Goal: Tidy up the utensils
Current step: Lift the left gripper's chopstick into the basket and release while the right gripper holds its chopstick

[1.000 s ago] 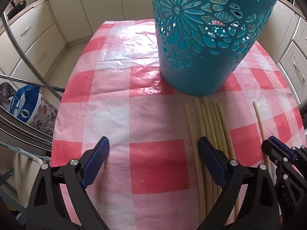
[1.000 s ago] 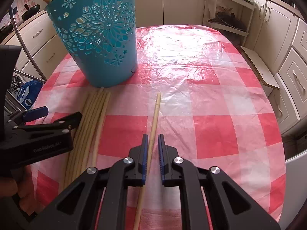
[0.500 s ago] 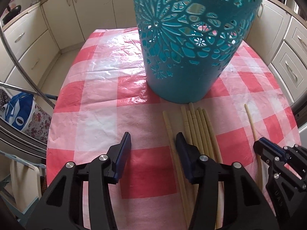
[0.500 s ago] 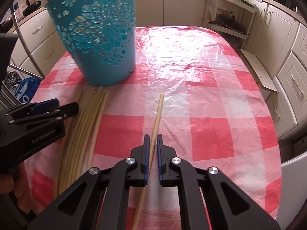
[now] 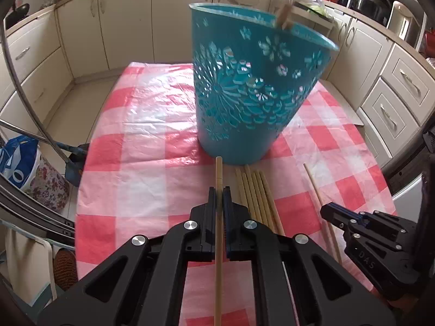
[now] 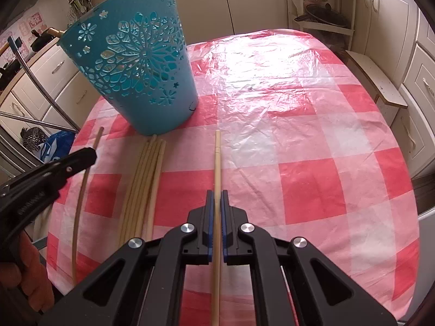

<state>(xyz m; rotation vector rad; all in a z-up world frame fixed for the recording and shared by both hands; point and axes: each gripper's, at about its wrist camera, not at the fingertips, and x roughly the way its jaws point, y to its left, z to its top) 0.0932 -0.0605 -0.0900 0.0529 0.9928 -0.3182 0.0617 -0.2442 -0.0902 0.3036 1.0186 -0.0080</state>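
Note:
A teal cut-out basket (image 5: 252,95) (image 6: 136,73) stands on the red-checked tablecloth (image 5: 141,179) (image 6: 299,135), with wooden tips (image 5: 284,19) poking over its rim. My left gripper (image 5: 218,193) is shut on one wooden chopstick (image 5: 218,171), raised off the cloth and pointing at the basket's base. A bundle of several chopsticks (image 5: 255,195) (image 6: 144,184) lies in front of the basket. My right gripper (image 6: 217,195) is shut on another chopstick (image 6: 217,157). Each view shows the other gripper at its edge (image 5: 326,212) (image 6: 89,154).
Cream kitchen cabinets (image 5: 108,27) (image 6: 424,87) surround the table. Metal rack bars (image 5: 27,114) and a blue bag (image 5: 16,163) are off the table's left edge. A small shelf (image 6: 323,8) stands behind the table. A person's hand (image 6: 30,271) holds the left tool.
My left gripper went from wide open to shut on a chopstick taken from the bundle's left side, then rose, bringing the basket rim into view. The right gripper tightened on its chopstick.

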